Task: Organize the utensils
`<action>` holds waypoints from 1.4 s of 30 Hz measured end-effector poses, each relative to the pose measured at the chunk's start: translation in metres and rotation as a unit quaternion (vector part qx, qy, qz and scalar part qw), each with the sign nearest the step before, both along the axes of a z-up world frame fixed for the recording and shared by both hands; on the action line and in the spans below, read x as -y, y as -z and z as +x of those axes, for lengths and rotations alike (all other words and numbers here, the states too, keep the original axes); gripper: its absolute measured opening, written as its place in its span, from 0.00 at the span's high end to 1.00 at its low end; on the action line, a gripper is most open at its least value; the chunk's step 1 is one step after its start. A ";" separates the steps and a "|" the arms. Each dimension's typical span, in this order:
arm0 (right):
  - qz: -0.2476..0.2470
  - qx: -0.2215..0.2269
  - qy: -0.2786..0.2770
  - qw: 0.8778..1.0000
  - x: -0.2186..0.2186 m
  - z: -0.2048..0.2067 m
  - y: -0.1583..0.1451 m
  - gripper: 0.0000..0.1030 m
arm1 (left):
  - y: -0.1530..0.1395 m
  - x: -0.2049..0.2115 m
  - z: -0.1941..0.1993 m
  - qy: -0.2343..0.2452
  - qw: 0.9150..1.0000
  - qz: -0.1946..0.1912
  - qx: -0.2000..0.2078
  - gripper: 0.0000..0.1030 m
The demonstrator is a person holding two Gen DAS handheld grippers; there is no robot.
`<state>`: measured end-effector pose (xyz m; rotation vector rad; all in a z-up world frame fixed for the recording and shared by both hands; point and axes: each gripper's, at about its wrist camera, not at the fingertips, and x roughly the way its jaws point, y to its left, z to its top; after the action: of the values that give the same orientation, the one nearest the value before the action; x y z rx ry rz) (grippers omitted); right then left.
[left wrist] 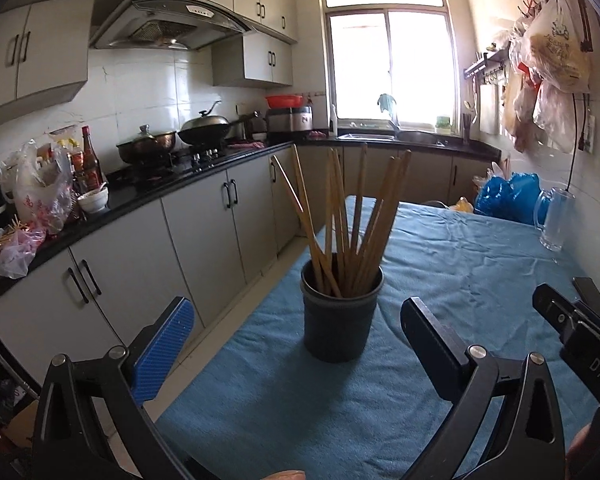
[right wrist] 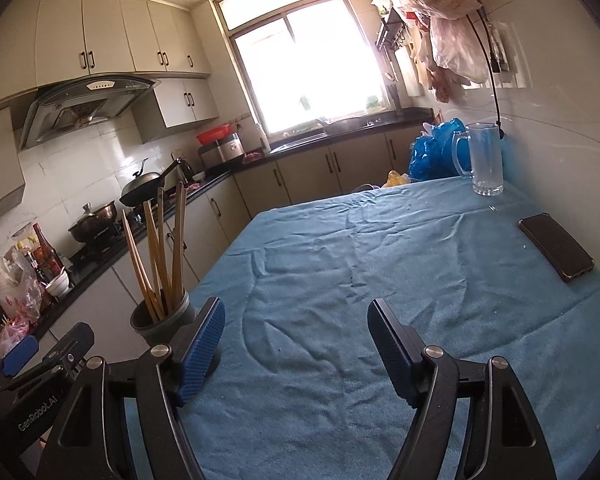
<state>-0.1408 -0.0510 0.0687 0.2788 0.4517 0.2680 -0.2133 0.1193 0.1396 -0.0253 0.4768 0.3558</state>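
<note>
Two claws hang wide open over the blue-clothed surface (right wrist: pixel 340 248), and neither has hold of anything. The left claw (left wrist: pixel 296 340) has its fingers spread to either side of the dark cup (left wrist: pixel 342 312), which stands at twelve o'clock from it, just ahead of the tips and untouched. A bundle of wooden chopsticks (left wrist: pixel 348 216) stands in that cup, fanned out and leaning on the rim at several angles.

The likeliest mishap, as I judge it, is a tip-over: the cup is tall and narrow, the sticks load it high, and the cloth beneath is wrinkled, so a nudge from one finger before the other meets the wall could rock it or skid it toward the surface edge at nine o'clock. A grab at the sticks themselves could scatter them, since they lie loose and crossed.

The left claw points slightly downward, level with the cup's lower half. The right claw (right wrist: pixel 296 344) also tilts gently down, over bare cloth, with the cup at about ten o'clock, just beyond its left finger (right wrist: pixel 202 350); whether that finger touches the cup is hard to tell from this angle. A phone (right wrist: pixel 556 246) lies at two o'clock and a glass mug (right wrist: pixel 486 158) at one o'clock, well apart.
</note>
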 end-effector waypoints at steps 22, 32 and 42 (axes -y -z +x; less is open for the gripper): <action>-0.041 -0.012 -0.003 0.999 -0.019 0.003 0.011 0.20 | 0.014 -0.004 0.008 0.012 0.998 -0.037 -0.041 0.00; -0.054 -0.020 -0.003 0.998 -0.025 0.005 0.014 0.20 | 0.017 -0.006 0.010 0.017 0.998 -0.041 -0.045 0.00; -0.072 -0.019 -0.005 0.997 -0.033 0.005 0.015 0.20 | 0.019 -0.010 0.012 0.018 0.998 -0.045 -0.050 0.00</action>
<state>-0.1363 -0.0184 0.0535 0.1412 0.5080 0.2386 -0.2012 0.1291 0.1210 -0.0854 0.5920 0.3004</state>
